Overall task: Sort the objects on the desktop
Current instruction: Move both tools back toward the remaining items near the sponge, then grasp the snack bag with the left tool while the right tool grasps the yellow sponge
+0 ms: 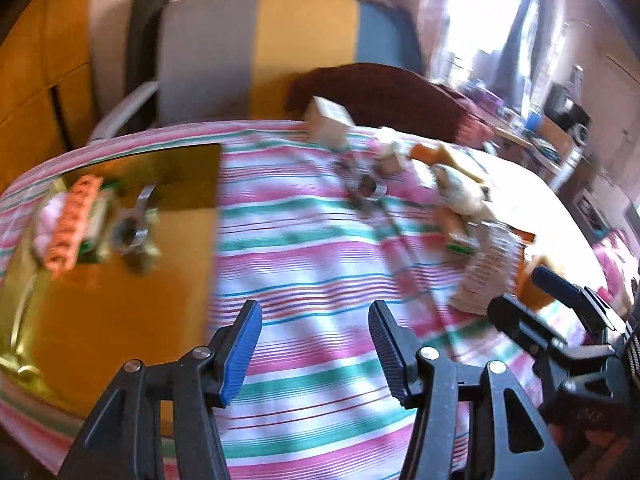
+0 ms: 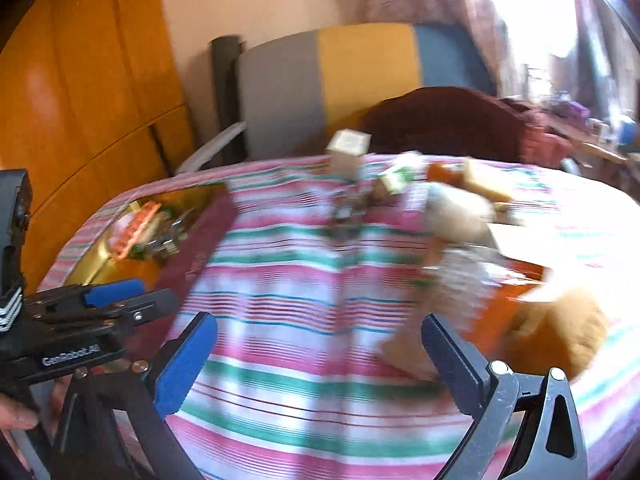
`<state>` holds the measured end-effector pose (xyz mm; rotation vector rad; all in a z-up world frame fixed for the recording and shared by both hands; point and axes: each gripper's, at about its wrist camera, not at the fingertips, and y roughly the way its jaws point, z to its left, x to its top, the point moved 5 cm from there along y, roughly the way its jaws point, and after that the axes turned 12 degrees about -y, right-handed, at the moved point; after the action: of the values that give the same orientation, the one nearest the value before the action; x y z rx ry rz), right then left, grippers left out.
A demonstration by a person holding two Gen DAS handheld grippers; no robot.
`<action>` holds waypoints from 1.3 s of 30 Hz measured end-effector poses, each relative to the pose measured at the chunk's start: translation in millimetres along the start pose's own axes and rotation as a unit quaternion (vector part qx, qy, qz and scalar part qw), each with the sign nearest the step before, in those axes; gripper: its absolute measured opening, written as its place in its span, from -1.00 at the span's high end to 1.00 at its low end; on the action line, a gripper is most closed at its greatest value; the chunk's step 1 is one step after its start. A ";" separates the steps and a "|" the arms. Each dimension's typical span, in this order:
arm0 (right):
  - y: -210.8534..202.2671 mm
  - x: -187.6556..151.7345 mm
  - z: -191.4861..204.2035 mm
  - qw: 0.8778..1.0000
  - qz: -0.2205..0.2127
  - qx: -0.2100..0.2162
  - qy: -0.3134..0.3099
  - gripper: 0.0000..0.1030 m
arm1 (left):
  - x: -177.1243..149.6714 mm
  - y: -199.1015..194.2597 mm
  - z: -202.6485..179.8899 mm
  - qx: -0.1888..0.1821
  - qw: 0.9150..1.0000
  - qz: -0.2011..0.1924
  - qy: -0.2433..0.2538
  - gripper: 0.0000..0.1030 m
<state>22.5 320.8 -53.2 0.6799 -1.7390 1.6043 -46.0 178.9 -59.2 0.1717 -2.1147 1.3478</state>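
A gold tray [image 1: 120, 300] lies on the striped tablecloth at the left and holds an orange-and-pink item [image 1: 76, 224] and a metal clip [image 1: 138, 220]. Blurred loose objects are heaped at the right: a small cardboard box [image 1: 330, 124], another metal clip [image 1: 368, 190] and packets [image 1: 460, 192]. My left gripper [image 1: 316, 344] hovers open over bare cloth beside the tray, nothing between its pads. My right gripper [image 2: 320, 360] also stands open over the cloth, with a blurred tan thing [image 2: 404, 352] just beyond its right finger. The same tray [image 2: 104, 268] and box [image 2: 348, 156] show here too.
A chair [image 1: 260, 60] with grey, yellow and blue stripes stands behind the table, a dark red cloth [image 1: 380, 88] beside it. A woven object [image 1: 488, 272] and a brown soft thing [image 2: 560, 336] lie at the right. A hand [image 2: 16, 416] holds the left gripper's handle.
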 end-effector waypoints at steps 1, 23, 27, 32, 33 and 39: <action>-6.4 -3.2 -9.5 1.000 -0.008 -0.013 0.008 -0.99 | -1.2 2.8 -7.6 -0.007 1.000 0.005 0.005 -0.09; -21.1 -61.3 -151.6 0.982 -0.037 -0.112 0.146 -0.75 | -23.2 39.7 -94.5 -0.108 0.989 0.086 0.057 -0.11; -11.3 -60.7 -157.2 0.985 -0.031 -0.104 0.137 -0.54 | -22.9 42.4 -110.4 -0.118 0.987 0.086 0.073 -0.12; -15.5 -65.9 -162.2 0.983 -0.035 -0.091 0.153 -0.48 | -20.8 49.9 -133.2 -0.126 0.984 0.089 0.093 -0.28; -16.4 -66.7 -162.3 0.983 -0.035 -0.090 0.154 -0.48 | -19.4 52.1 -137.6 -0.127 0.983 0.089 0.095 -0.28; -24.4 -74.7 -165.2 0.979 -0.038 -0.077 0.187 -0.44 | -13.9 73.4 -160.6 -0.121 0.979 0.098 0.127 -0.28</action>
<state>109.4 477.3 -90.9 0.3380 -1.5189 1.4209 3.1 348.1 -77.5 -0.3028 -2.0932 1.1360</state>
